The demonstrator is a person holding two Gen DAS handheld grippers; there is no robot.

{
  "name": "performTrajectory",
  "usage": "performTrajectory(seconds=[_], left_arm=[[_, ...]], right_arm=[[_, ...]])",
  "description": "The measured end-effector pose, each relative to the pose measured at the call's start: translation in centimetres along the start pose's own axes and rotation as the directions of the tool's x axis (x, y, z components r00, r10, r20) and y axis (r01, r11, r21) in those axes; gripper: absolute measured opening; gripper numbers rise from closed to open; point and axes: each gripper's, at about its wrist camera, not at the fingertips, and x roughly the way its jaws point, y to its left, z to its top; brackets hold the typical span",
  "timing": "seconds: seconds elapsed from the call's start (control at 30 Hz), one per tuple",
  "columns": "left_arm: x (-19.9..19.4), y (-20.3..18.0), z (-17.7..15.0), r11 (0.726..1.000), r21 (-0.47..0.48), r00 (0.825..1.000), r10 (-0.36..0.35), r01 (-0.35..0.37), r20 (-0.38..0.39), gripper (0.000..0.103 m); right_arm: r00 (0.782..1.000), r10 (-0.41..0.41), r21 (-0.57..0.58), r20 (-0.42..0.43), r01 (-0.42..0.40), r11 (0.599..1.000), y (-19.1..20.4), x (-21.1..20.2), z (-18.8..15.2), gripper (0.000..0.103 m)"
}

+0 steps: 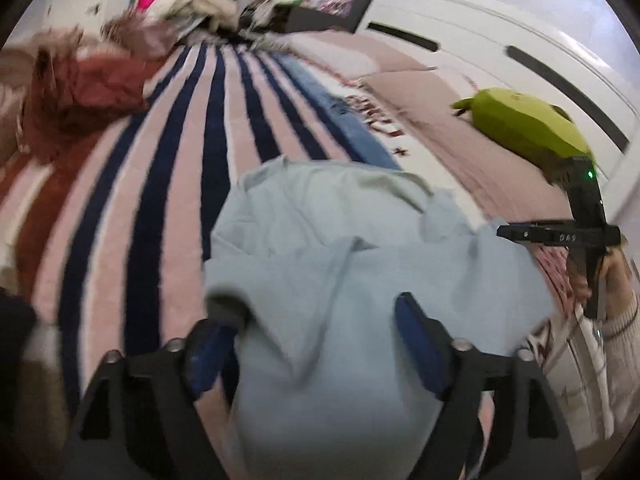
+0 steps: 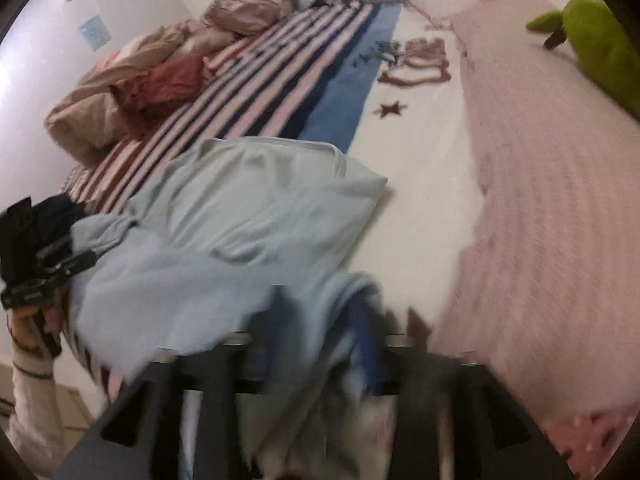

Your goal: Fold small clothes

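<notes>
Bed [image 2: 420, 184]: striped blanket [image 1: 192, 128], pink cover.
Pale blue garment [image 1: 340, 248]: lying crumpled on bed.
Left hand-held gripper [image 1: 320, 332]: jaws apart, cloth between, unpinched.
Right hand-held gripper [image 2: 320, 320]: blurred; grip unclear.

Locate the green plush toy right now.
The green plush toy lies on the pink bedspread at the right in both wrist views, right of the striped blanket and beyond the light blue garment.
</notes>
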Motion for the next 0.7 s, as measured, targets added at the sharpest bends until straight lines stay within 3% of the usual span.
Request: performTrajectory(seconds=[0.03,0.1,0.17,0.27,0.33,0.4,0.5,0.53,0.57,0.6,0.63,0.7], left_arm=[[-1.1,-0.3,-0.2,1.000,0.024,1.000,0.003,-0.003,0.005,0.081],[-3.4,-1.5,-0.5,0.996,0.087,1.000,0.005,-0.005,0.011,0.085],[-4.6,-2.6,-1.2,0.990,0.142,1.000,-0.009,0.009,-0.003,0.092],[-4.4,-4.2,-2.9,0.980,0.197,0.998,-0.023,0.033,-0.056,0.093],[-3.3,-4.6,-4.1,0.976,0.217,0.997,0.052,-0.037,-0.062,0.093],[-1.8,-4.4,-5.2,0.972,0.211,0.989,0.125,-0.106,-0.079,0.093],[-0.1,-4.0,-6.2,0.976,0.188,0.985,0.128,-0.106,-0.114,0.092],[0.1,-4.0,-6.4,0.975,0.187,0.984,0.140,-0.118,-0.107,0.084],[0.2,-4.0,-6.3,0.972,0.188,0.982,0.159,-0.139,-0.098,0.069],[0.2,-4.0,-6.2,0.970,0.185,0.980,0.178,-0.159,-0.090,0.061],[0.2,-4.0,-6.0,0.969,0.180,0.978,0.188,-0.171,-0.084,0.050],[-0.2,-4.0,-5.4,0.975,0.175,0.985,0.153,-0.138,-0.075,0.034]], right_arm=[[1.000,-0.016,-0.028,0.020,0.016,0.999,0.5,-1.1,-0.5,0.064],[0.998,-0.035,-0.102,0.056,0.041,0.994,2.2,-3.2,-1.5,0.064],[0.998,0.000,-0.167,0.067,0.011,0.986,4.1,-4.8,-2.8,0.068],[0.999,0.040,-0.258,0.032,-0.030,0.966,7.0,-4.9,-5.1,0.077],[1.000,-0.025,-0.337,0.019,0.030,0.941,8.9,-3.5,-6.8,0.077],[0.992,-0.094,-0.420,0.084,0.120,0.900,10.4,-2.3,-8.5,0.077],[0.985,-0.158,-0.459,0.070,0.172,0.871,10.9,-0.1,-9.4,0.076],[0.980,-0.184,-0.477,0.076,0.198,0.856,11.1,0.4,-9.6,0.075],[0.976,-0.198,-0.489,0.086,0.214,0.845,11.3,0.6,-9.8,0.065],[0.969,-0.220,-0.496,0.109,0.245,0.833,11.3,0.5,-9.7,0.055],[0.964,-0.237,-0.491,0.121,0.266,0.830,11.2,0.4,-9.5,0.037],[0.967,-0.217,-0.466,0.136,0.256,0.847,10.5,-0.4,-8.5,0.026]])
